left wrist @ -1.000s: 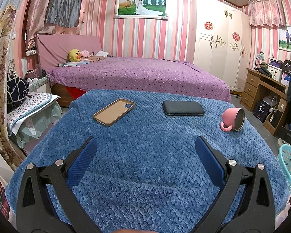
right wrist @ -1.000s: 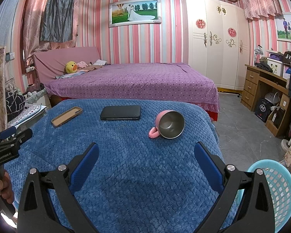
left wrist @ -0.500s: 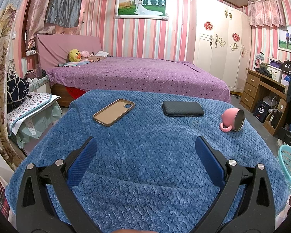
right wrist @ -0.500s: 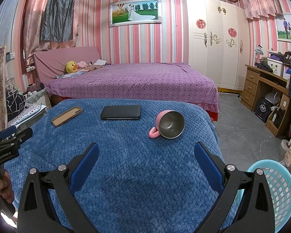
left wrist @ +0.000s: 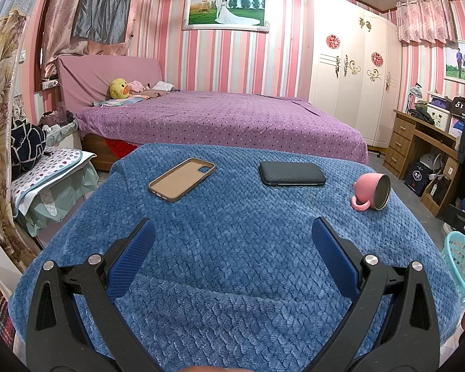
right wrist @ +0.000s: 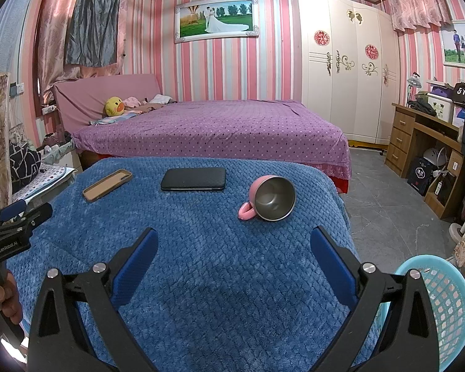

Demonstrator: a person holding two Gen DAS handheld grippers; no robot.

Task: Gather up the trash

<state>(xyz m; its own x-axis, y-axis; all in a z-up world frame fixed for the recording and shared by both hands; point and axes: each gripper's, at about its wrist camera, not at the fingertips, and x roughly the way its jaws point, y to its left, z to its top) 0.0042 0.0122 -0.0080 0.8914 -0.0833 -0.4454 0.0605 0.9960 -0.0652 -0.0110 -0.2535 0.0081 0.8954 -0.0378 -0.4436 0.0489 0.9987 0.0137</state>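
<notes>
Left gripper (left wrist: 229, 241): hovered over the near part of the blue blanket (left wrist: 232, 217), blue-padded jaws spread wide and holding nothing; in the right wrist view its black body bore small white lettering, seemingly "GenRobot.AI".
Phone case (left wrist: 182, 179): a tan, empty shell lay face-up and angled at the far left of the blanket, camera cut-out toward the bed (left wrist: 220, 117).
Black case (left wrist: 291, 173): a flat, dark, woven-textured wallet or phone lay just right of the tan shell, apart from it, lengthwise across the table.
Pink mug (right wrist: 271, 198): tipped on its side at the far right, steel-lined mouth facing the cameras, handle touching the blanket.
Right gripper (right wrist: 232, 245): poised over the blanket's near right area, jaws wide apart, empty.
Basket (right wrist: 449, 303): a pale turquoise lattice bin stood on the floor off the table's right corner, beside the right gripper.
Writing elsewhere: a dark bag on the desk (right wrist: 418, 142) showed white characters, unreadable.
</notes>
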